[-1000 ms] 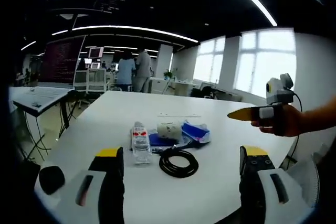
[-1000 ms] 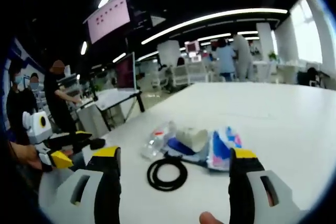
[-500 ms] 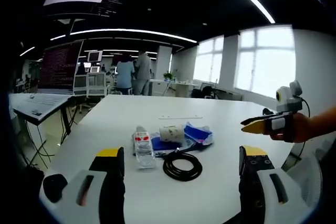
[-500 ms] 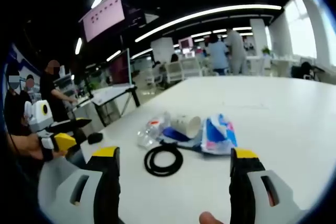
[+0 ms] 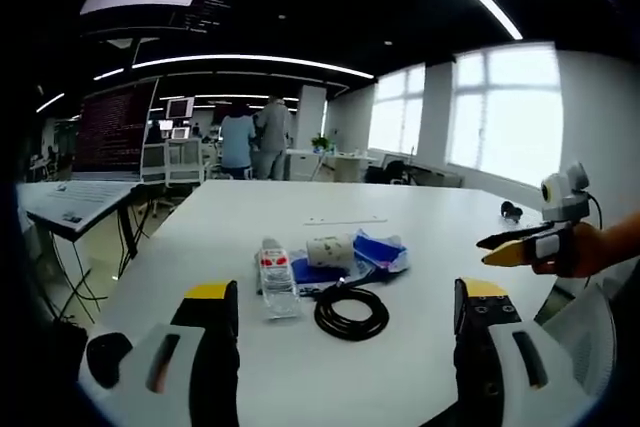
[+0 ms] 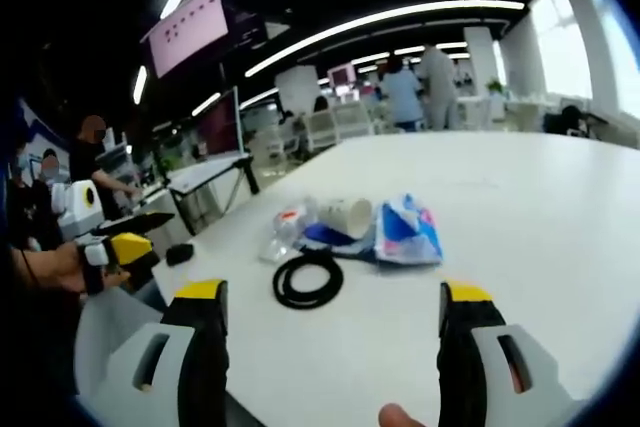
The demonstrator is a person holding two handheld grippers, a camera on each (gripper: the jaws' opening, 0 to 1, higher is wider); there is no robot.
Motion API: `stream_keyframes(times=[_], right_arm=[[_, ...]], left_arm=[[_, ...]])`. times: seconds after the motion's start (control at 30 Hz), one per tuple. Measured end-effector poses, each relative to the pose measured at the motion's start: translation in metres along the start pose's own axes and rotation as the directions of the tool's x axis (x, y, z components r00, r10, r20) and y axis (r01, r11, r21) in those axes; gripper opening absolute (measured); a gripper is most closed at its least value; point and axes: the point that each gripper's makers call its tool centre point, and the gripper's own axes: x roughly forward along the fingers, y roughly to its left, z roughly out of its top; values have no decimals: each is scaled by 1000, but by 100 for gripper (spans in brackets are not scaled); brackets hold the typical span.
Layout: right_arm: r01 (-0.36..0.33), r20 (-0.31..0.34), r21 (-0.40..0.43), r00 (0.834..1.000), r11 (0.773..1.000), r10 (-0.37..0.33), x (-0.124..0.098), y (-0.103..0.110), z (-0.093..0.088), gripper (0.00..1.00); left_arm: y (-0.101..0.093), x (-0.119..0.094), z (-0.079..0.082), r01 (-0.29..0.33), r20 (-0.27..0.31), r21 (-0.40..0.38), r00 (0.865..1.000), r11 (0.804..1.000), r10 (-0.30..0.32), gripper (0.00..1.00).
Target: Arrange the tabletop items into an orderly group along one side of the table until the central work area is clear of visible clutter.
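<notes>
White table (image 5: 420,237) bears a tight cluster: clear bottle (image 5: 274,281), pale cup (image 5: 326,250) on its side, blue packets (image 5: 382,251), black cable (image 5: 351,311). Both grippers (image 5: 337,307) (image 6: 330,309) gape, empty.

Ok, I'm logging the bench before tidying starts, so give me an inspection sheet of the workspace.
Surface: white table, mostly bare, items bunched near its middle.
Job's things: plastic bottle lying down, paper cup on its side, blue-and-white packet, black cable coil; none yet moved to a side.
Clutter: small dark object near the table edge.
Grippers: left gripper and right gripper both open, holding nothing, short of the pile.
Cables: the coil lies loose, beside the bottle.
Surroundings: open office, desks, windows, people standing far off.
</notes>
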Motion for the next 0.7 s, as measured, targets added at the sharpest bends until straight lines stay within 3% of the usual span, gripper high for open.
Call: stream_keyframes(times=[0.7], right_arm=[[22,-8,12,1000,1000,-22,-14,0,-8,85]], left_arm=[[-1,-2,-4,8,-10,6,1000,1000,-8,88]])
